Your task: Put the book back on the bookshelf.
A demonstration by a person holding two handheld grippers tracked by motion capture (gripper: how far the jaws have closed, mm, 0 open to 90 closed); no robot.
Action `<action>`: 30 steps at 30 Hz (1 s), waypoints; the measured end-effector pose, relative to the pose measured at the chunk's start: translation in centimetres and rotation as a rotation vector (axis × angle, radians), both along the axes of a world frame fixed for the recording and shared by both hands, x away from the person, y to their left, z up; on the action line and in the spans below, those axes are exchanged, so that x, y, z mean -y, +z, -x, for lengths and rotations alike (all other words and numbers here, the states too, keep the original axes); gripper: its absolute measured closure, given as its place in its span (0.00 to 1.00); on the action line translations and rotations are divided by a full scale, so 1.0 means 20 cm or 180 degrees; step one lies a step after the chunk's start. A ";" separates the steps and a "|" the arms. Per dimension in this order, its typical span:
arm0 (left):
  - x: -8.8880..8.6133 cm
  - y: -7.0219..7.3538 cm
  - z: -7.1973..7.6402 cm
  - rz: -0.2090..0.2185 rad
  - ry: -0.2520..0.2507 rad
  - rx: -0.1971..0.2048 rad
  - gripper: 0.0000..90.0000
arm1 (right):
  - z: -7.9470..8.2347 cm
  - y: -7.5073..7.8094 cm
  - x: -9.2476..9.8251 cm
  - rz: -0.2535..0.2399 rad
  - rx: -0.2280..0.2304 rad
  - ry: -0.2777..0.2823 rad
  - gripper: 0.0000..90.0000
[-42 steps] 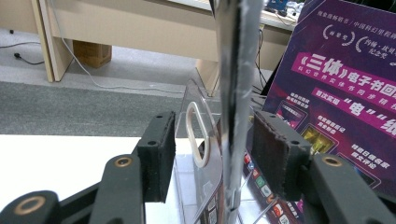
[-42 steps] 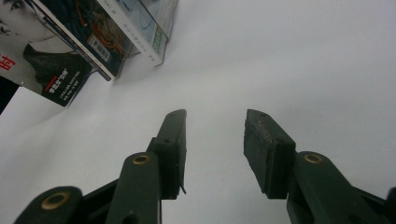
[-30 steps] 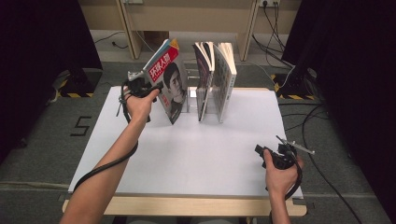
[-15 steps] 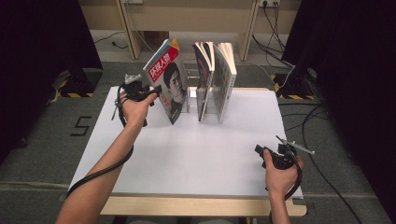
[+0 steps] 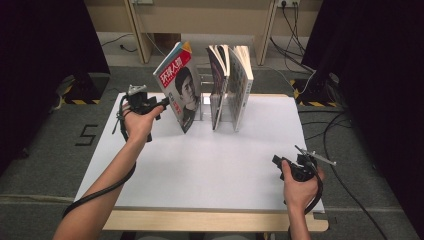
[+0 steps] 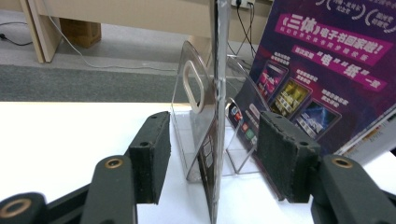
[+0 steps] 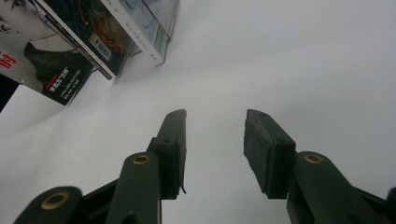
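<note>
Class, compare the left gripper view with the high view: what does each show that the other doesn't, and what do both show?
Left gripper view alone: the clear plastic stand with its oval handle hole, and purple adverts on a back cover.
High view alone: the portrait cover, the right hand-held gripper and both forearms.
Shared: the white table, the magazines, and the open left hand-held gripper.

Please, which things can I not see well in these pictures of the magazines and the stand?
- High view: the clear stand is mostly hidden behind the portrait magazine and the two other magazines.
- High view: whether the left claw touches the portrait magazine is too small to tell.
- Left gripper view: the purple back cover is cut off by the top and right edges.
- Right gripper view: the magazines are cut off at the top edge.
</note>
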State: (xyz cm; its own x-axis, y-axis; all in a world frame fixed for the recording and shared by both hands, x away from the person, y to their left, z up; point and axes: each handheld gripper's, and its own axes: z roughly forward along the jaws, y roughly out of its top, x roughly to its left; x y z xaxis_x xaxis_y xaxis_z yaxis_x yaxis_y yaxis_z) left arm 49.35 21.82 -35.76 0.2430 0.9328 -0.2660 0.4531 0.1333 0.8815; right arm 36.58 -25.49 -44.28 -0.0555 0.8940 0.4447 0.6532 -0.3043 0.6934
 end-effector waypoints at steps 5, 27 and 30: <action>-0.02 -0.01 0.03 -0.0011 -0.0031 -0.0013 0.48 | 0.00 0.00 0.00 -0.0027 -0.0017 -0.0013 0.66; -0.11 -0.11 0.20 0.0011 -0.0179 -0.0100 0.48 | 0.00 0.01 -0.01 -0.0015 -0.0016 -0.0006 0.66; -0.13 -0.13 0.23 0.0024 -0.0185 -0.0116 0.48 | 0.00 0.01 -0.01 -0.0016 -0.0012 -0.0003 0.66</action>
